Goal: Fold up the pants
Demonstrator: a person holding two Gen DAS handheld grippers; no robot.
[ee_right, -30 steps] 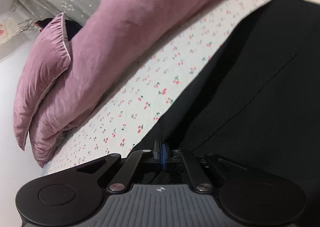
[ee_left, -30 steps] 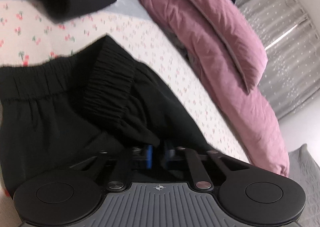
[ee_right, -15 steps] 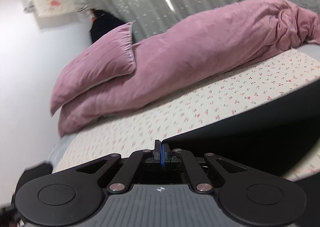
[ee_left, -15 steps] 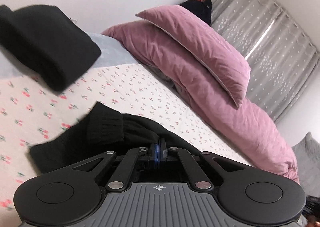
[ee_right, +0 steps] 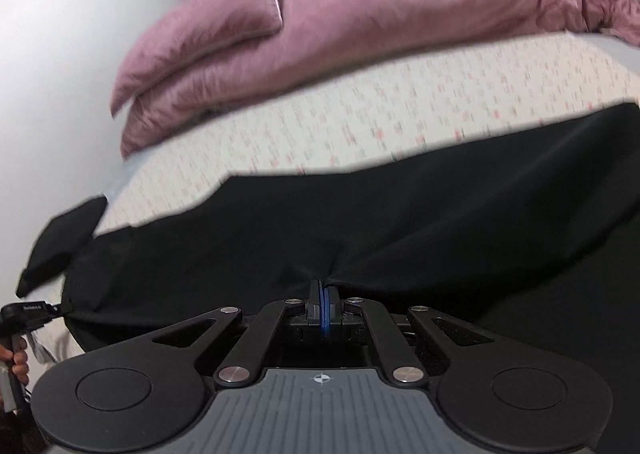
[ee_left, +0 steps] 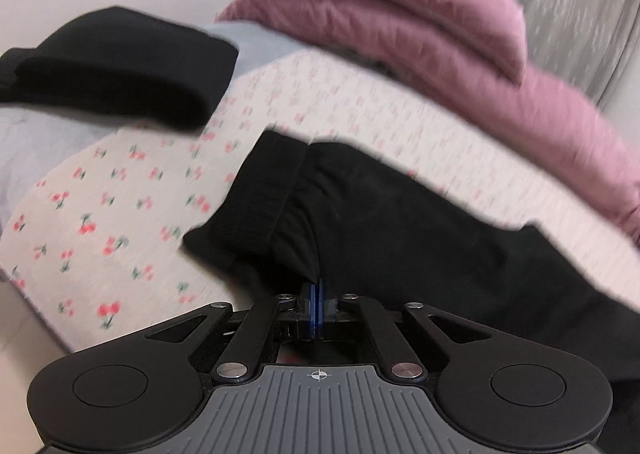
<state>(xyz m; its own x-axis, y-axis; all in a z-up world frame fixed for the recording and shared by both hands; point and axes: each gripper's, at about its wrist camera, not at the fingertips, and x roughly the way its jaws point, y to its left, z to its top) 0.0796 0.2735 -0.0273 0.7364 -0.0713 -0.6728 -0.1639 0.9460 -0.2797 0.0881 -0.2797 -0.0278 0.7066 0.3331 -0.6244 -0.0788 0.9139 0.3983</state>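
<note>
Left gripper (ee_left: pixel 317 288) clamped tight on black pants (ee_left: pixel 400 221), ribbed cuff (ee_left: pixel 264 197) just beyond its fingers | right gripper (ee_right: pixel 324 294) pinched shut on same fabric, stretched taut ahead over cherry-print sheet (ee_right: pixel 360 125); pink duvet (ee_right: pixel 400 25) farther beyond

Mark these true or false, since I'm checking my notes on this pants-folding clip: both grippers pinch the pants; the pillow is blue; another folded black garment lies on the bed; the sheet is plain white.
1. Both grippers pinch the black pants: true, left gripper and right gripper are shut on the fabric.
2. The pillow is blue: false, it is pink.
3. Another folded black garment lies on the bed: true.
4. The sheet is plain white: false, it has a cherry print.
</note>
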